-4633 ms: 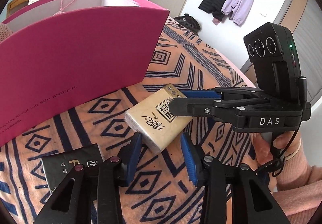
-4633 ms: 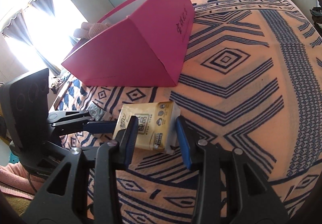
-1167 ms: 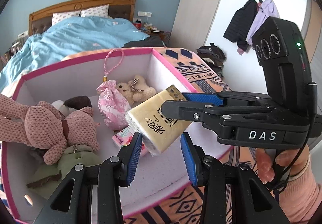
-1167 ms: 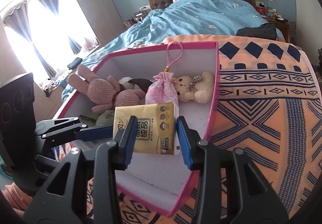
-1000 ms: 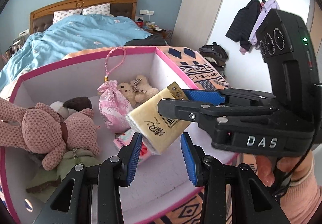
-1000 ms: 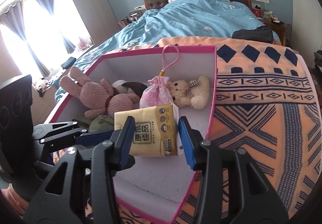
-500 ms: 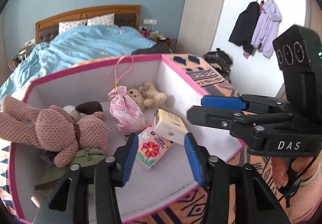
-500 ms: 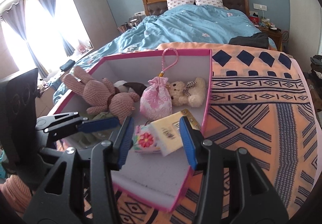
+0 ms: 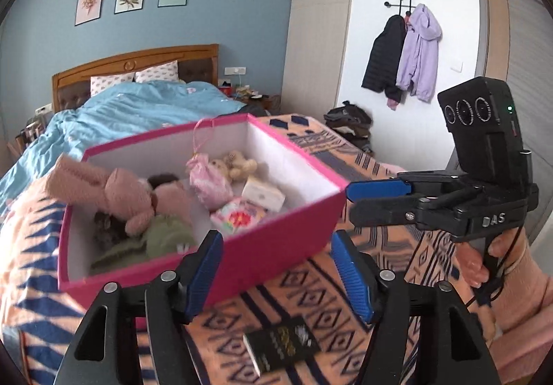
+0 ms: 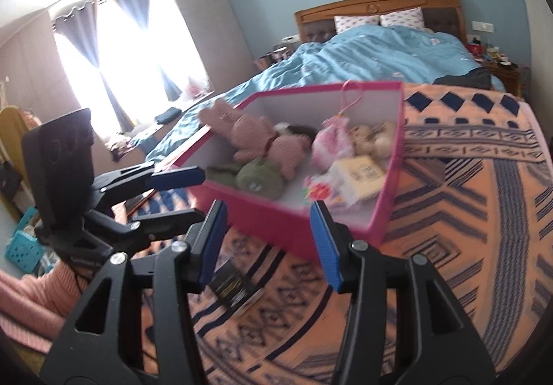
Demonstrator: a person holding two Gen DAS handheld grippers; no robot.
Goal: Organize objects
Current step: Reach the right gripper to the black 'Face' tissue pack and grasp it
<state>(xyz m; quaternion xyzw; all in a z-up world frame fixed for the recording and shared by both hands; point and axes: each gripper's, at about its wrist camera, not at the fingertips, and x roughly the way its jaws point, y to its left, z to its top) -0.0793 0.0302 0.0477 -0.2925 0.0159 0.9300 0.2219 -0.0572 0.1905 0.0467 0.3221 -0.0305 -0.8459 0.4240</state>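
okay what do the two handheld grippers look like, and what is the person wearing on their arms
Both are black plastic tools with triangular cut-out frames, silver screws and blue ribbed pads on the fingers. The right gripper has white "DAS" lettering, a boxy black module with three round lenses and a green light, and a thin black cable. The left gripper carries a matching module. The sleeve is pink ribbed knit.

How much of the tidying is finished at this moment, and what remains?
Done: the yellow tissue pack lies in the pink box among the plush toys. In hand: nothing; the left tool and the right tool are both opening with nothing between their fingers. Left: the black packet lies on the patterned blanket, outside the box.
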